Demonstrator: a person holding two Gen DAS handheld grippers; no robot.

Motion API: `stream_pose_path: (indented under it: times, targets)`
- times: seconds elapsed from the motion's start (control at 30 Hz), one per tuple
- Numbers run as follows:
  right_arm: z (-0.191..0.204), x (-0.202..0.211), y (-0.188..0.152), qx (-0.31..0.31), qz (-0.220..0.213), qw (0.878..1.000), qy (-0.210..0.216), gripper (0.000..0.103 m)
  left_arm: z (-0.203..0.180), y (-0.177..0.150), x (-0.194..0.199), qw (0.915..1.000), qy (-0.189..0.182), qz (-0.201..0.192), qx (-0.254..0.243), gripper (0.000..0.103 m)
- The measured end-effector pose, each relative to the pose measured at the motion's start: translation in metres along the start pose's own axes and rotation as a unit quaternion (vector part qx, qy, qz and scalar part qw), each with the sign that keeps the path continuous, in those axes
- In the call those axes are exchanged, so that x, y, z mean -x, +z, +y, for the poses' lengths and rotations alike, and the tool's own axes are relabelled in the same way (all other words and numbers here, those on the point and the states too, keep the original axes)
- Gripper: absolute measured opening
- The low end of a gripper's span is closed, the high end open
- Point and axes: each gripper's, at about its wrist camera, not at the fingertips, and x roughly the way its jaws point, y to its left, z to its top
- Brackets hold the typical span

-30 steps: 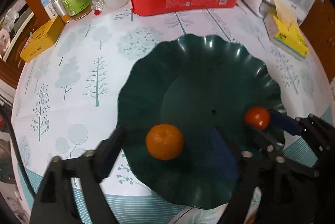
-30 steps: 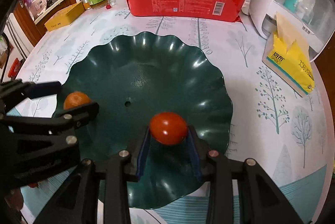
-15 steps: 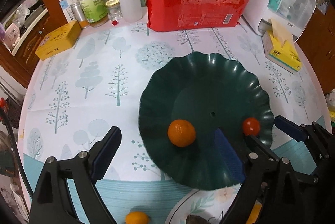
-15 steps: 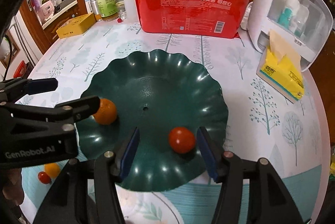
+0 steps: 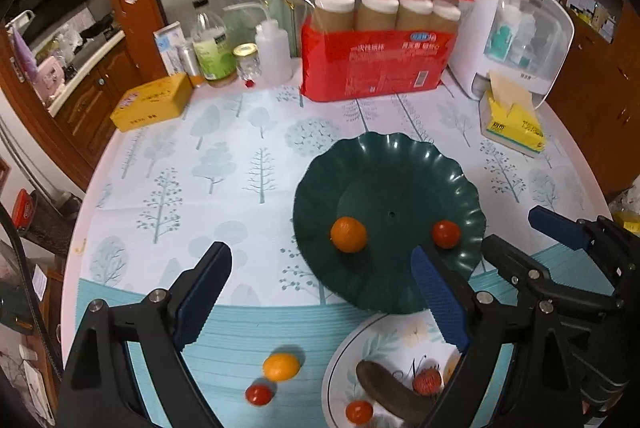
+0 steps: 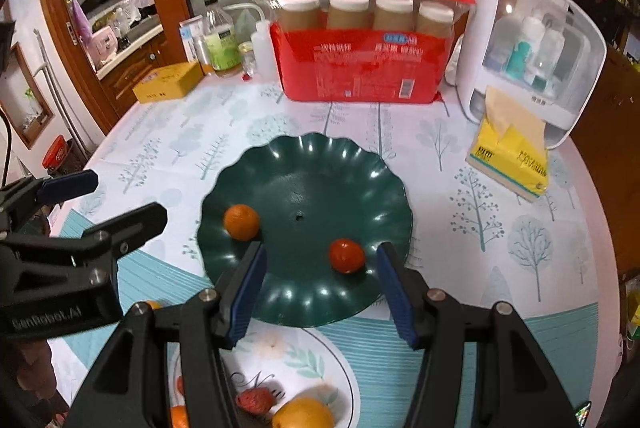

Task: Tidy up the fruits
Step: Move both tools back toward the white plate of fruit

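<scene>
Both grippers' jaws stood spread and empty: the left gripper (image 5: 320,292) hung wide, the right gripper (image 6: 320,288) half open, having just widened. Orange (image 5: 348,234) and tomato (image 6: 346,255) lay apart on the green plate (image 6: 320,164).

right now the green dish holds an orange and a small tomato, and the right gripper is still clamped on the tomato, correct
Not quite. The green dish does hold the orange and the tomato, but the right gripper is not clamped on it: the right wrist view shows its jaws open, clear of the tomato, which rests free on the dish.
</scene>
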Motion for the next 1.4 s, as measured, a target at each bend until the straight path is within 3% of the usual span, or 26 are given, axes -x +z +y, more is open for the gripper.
stream_pose_path:
  times: [0.43,0.63,0.97,1.4]
  targets:
    - [0.021,0.061,-0.016,0.017,-0.031,0.999,0.032,0.057,0.013,-0.034,0.071,0.9988,0.018,-0.037,0.028,0.091]
    - [0.028,0.080,-0.036,0.023,-0.033,0.998,0.055,0.057,0.018,-0.060,0.085,0.9984,0.025,-0.033,0.038,0.091]
    - [0.042,0.091,-0.081,0.055,-0.015,0.996,0.075,0.057,0.032,-0.115,0.080,0.9979,0.038,-0.004,0.053,0.091]
    - [0.056,0.058,-0.165,0.103,0.056,0.987,0.105,0.057,0.039,-0.191,0.033,0.9960,0.024,0.068,0.053,0.088]
